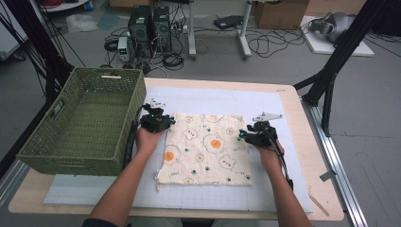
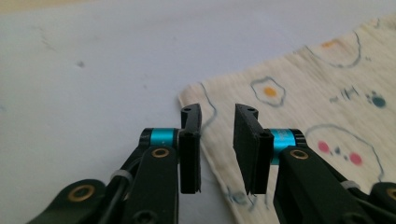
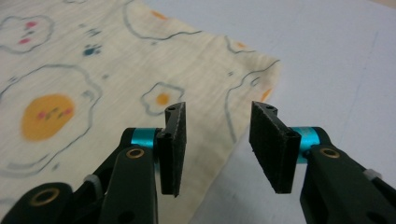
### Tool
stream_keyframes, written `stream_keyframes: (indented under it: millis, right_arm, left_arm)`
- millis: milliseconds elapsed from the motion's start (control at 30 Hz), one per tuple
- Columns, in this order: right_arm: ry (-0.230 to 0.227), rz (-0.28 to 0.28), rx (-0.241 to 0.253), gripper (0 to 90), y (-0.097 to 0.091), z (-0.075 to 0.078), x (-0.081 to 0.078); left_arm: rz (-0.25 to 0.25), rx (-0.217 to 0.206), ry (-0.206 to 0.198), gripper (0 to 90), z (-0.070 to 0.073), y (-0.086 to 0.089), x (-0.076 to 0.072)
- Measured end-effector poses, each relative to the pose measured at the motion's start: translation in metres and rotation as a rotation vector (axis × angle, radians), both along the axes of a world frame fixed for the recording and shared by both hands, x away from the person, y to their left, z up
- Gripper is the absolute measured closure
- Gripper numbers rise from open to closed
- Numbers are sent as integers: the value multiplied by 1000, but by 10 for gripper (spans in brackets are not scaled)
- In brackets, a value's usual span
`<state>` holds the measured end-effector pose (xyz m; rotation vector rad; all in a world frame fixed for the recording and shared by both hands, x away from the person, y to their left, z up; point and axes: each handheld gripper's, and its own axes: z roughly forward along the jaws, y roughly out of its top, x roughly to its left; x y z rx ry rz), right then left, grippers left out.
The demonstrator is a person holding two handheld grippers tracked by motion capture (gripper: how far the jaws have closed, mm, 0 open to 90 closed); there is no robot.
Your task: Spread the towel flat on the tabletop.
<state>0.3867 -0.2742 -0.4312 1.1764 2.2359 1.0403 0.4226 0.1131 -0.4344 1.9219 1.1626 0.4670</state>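
Printed cloth [image 1: 206, 149] lying flat on desk [image 1: 293, 101]: left gripper [image 2: 217, 140] and right gripper [image 3: 217, 135] hovering released over far corners, needing full-edge bites before clenching.

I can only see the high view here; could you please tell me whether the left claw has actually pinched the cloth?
Observer: No, the left claw is open, its jaws apart over the edge of the cloth near a corner.
Operator: Thank you. And the right one?
Observer: The right claw is open too, with the cloth's edge running between its jaws.
Operator: Is that corner lying flat?
Observer: It looks flat on the white mat.
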Motion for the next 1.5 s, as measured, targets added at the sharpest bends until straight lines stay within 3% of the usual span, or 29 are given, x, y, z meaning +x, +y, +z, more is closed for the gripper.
stream_keyframes:
  millis: [67, 233, 367, 400, 500, 533, 600, 633, 700, 767, 933, 1000, 1100, 1167, 1333, 1433, 1500]
  right_arm:
    - [4, 17, 2, 600, -1, -1, -12]
    - [7, 75, 6, 676, 0, -2, -39]
    - [55, 137, -65, 808, 6, -8, -49]
    - [68, 135, -79, 819, 6, -10, -49]
    - [51, 82, -97, 833, 1, -10, -48]
    - [57, 60, -94, 813, -1, -9, -48]
    - [75, 27, -66, 760, -7, -9, -49]
    - [71, 34, -48, 730, -10, -8, -51]
    - [51, 57, -21, 686, -13, -6, -56]
    - [34, 52, 0, 587, -16, -2, -62]
    - [-28, 28, 44, 424, -22, 8, -77]
    - [-52, 27, 62, 376, -25, 12, -82]
    - [-83, 4, 73, 236, -29, 15, -86]
    - [-92, -8, 73, 216, -30, 16, -88]
    - [-128, -28, 80, 122, -31, 19, -92]
    - [-161, -57, 98, 112, -35, 23, -95]
    - [-179, -73, 97, 112, -38, 24, -95]
  left_arm:
    - [-15, -7, 12, 727, -4, -2, -3]
    - [-43, 31, 26, 749, -9, -7, -6]
    - [-8, 63, 22, 810, -12, -10, -7]
    - [-1, 78, 14, 838, -12, -10, -7]
    - [40, 73, 7, 841, -11, -8, -7]
    - [70, 62, 9, 786, -11, -7, -7]
    - [72, -67, 24, 670, -11, 0, -10]
    - [62, -96, 6, 655, -11, 3, -13]
    - [10, -121, -17, 592, -8, 7, -19]
    - [-27, -197, -42, 498, -2, 12, -28]
    - [-84, -281, -101, 379, 7, 18, -47]
    - [-110, -300, -107, 318, 7, 17, -54]
    - [-132, -318, -122, 262, 7, 15, -64]
    - [-145, -308, -115, 253, 8, 16, -69]
    - [-147, -317, -145, 201, 13, 20, -83]
    - [-183, -291, -172, 201, 11, 21, -91]
    - [-179, -296, -176, 205, 11, 21, -91]
